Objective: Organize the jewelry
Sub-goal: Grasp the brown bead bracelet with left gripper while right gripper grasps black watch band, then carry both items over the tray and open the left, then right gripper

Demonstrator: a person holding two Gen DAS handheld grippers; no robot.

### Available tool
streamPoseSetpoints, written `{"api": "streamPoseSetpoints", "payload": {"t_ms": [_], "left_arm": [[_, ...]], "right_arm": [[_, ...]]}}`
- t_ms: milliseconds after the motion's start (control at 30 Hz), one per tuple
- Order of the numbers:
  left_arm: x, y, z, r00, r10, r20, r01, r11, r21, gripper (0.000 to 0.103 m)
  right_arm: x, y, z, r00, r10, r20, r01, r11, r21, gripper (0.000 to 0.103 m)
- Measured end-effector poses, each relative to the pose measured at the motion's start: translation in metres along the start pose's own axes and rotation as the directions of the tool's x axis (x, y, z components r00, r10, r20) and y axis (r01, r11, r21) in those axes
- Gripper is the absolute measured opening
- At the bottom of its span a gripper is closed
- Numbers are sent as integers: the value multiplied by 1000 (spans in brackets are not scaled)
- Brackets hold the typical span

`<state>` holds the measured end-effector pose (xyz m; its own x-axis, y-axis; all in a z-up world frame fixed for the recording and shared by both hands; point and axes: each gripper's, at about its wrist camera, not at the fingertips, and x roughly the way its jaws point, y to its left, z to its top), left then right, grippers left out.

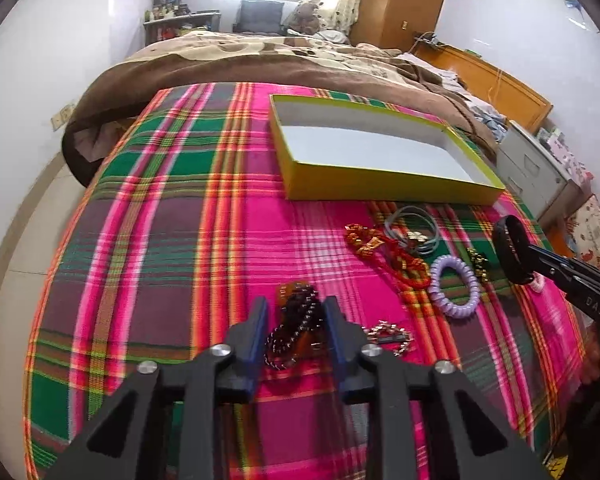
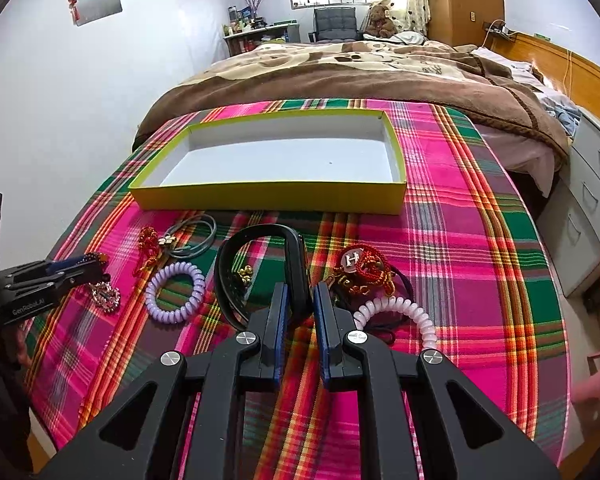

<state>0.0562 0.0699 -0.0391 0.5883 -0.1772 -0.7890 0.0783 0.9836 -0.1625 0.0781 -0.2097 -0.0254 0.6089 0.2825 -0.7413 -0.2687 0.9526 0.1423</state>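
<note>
A yellow box (image 1: 380, 188) with a white inside lies empty on the plaid cloth; it also shows in the right wrist view (image 2: 268, 196). My left gripper (image 1: 296, 312) straddles a dark bead bracelet on an amber clip (image 1: 296, 324), its fingers close on both sides. My right gripper (image 2: 300, 296) is shut on a black bracelet (image 2: 244, 256) and holds it above the cloth; it shows at the right of the left wrist view (image 1: 512, 252). A lilac coil band (image 2: 176, 296), red cords (image 2: 364, 268) and a pink coil band (image 2: 400, 308) lie loose.
Grey loops (image 1: 416, 228), a silver chain (image 1: 388, 336) and gold beads (image 1: 478, 262) lie on the cloth. A brown blanket (image 2: 340, 80) covers the bed behind the box. White drawers (image 2: 592, 208) stand at the right.
</note>
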Motion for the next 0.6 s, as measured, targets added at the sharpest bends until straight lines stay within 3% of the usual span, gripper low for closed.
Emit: {"api": "streamPoseSetpoints", "payload": {"t_ms": [333,600], "left_arm": [[-1,-2,9,1000,13,27,-13,1000,-19,22],[-8,-13,50,994,-37,98,38,999,-5,22]], "right_arm": [[-5,0,3,1000,9,19,-10,1000,6,13],[-9,-7,29,999,-8,54,7,1000,22,13]]}}
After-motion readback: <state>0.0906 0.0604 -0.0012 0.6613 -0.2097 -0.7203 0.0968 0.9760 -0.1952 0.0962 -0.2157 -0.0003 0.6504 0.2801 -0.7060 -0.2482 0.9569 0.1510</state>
